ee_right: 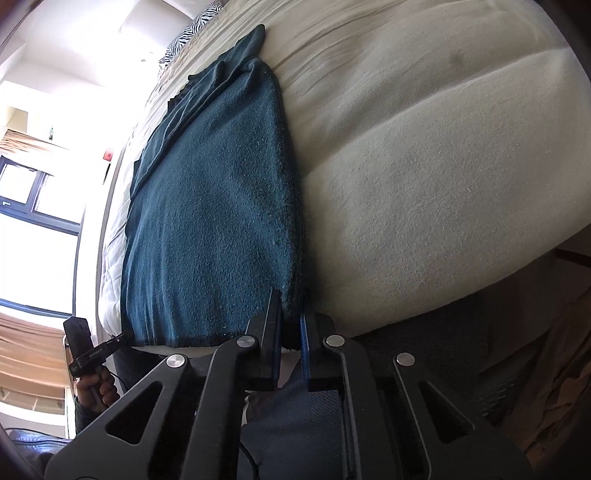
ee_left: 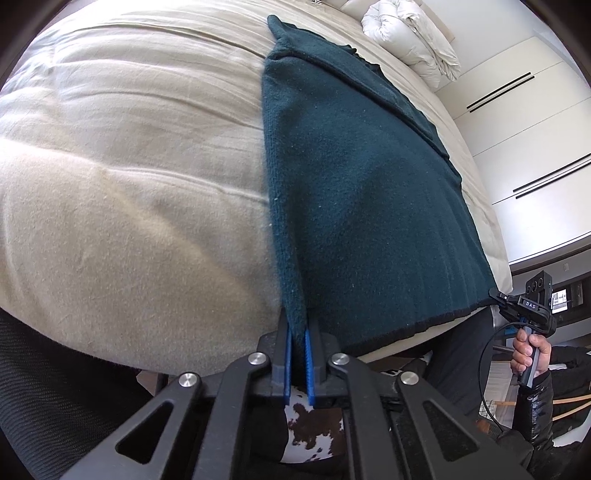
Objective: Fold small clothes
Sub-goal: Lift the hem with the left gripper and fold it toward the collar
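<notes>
Both your left gripper (ee_left: 298, 341) and right gripper (ee_right: 291, 325) pinch the teal garment's (ee_left: 362, 192) near corners at the bed's (ee_left: 129, 166) near edge — lift both evenly, keeping the hem taut.

A dark teal knit garment (ee_left: 362, 192) lies on cream bedding (ee_left: 129, 166). Blue pads (ee_left: 309, 365) line black grippers. At eleven o'clock, a zebra-striped pillow (ee_right: 192, 33).

Black left gripper (ee_left: 298, 328), blue pads (ee_left: 308, 363), 4 silver screws; glossy black sleeve (ee_left: 537, 413)
</notes>
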### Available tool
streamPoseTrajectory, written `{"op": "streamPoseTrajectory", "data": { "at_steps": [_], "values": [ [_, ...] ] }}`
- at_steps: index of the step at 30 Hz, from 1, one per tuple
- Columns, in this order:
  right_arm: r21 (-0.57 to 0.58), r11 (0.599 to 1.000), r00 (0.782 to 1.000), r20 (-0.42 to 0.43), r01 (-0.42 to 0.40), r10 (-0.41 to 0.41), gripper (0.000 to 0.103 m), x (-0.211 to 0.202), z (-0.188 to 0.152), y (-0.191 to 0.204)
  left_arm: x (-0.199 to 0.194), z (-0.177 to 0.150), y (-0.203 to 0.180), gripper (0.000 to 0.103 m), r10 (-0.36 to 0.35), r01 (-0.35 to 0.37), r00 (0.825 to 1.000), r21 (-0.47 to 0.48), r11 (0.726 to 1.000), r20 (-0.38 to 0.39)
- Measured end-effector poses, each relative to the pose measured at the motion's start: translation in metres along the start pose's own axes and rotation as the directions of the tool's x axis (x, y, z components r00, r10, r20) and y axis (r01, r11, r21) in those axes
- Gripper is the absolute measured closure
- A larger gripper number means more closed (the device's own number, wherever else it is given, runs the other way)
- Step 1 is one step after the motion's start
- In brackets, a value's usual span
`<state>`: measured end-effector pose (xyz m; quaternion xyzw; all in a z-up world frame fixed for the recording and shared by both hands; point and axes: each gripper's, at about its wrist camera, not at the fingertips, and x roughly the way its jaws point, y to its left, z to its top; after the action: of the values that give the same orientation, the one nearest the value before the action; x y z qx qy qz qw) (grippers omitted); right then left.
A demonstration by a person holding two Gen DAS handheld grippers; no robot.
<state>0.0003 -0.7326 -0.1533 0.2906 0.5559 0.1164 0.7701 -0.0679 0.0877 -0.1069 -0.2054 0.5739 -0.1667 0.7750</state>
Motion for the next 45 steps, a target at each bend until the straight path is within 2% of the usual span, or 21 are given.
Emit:
{"op": "streamPoseTrajectory", "data": {
  "at_steps": [5,8,12,16,20,25,33,40,45],
  "values": [
    [-0.011,0.998,0.998,0.032,-0.055,0.055,0.097,-0.009,0.001,0.011,-0.019,0.008,0.001,0.097,-0.06,0.06,0.997,-0.009,0.998,0.05],
    [-0.016,0.995,0.993,0.059,-0.102,0.103,0.097,-0.017,0.005,0.021,-0.033,0.015,-0.003,0.097,-0.127,0.129,0.987,-0.013,0.992,0.094],
    [-0.022,0.982,0.976,0.105,-0.188,0.19,0.097,-0.027,0.017,0.038,-0.048,0.028,-0.005,0.097,-0.218,0.227,0.963,-0.037,0.973,0.157],
    [-0.022,0.957,0.944,0.159,-0.289,0.288,0.097,-0.036,0.036,0.056,-0.055,0.045,-0.009,0.097,-0.295,0.313,0.933,-0.06,0.948,0.208],
    [-0.017,0.941,0.92,0.204,-0.339,0.335,0.097,-0.036,0.063,0.073,-0.062,0.07,-0.012,0.097,-0.355,0.385,0.9,-0.081,0.919,0.251],
    [-0.018,0.934,0.908,0.227,-0.357,0.351,0.097,-0.027,0.098,0.088,-0.066,0.099,-0.013,0.097,-0.395,0.441,0.868,-0.1,0.892,0.302],
    [0.022,0.923,0.887,0.287,-0.384,0.362,0.097,-0.013,0.159,0.092,-0.059,0.153,0.01,0.097,-0.405,0.492,0.837,-0.184,0.851,0.368],
    [0.038,0.931,0.881,0.341,-0.363,0.329,0.097,-0.001,0.222,0.097,-0.043,0.216,0.017,0.097,-0.399,0.511,0.826,-0.227,0.829,0.399],
    [0.057,0.942,0.886,0.363,-0.331,0.289,0.097,0.02,0.27,0.098,-0.025,0.262,0.014,0.097,-0.389,0.498,0.835,-0.232,0.836,0.389]
  ]
}}
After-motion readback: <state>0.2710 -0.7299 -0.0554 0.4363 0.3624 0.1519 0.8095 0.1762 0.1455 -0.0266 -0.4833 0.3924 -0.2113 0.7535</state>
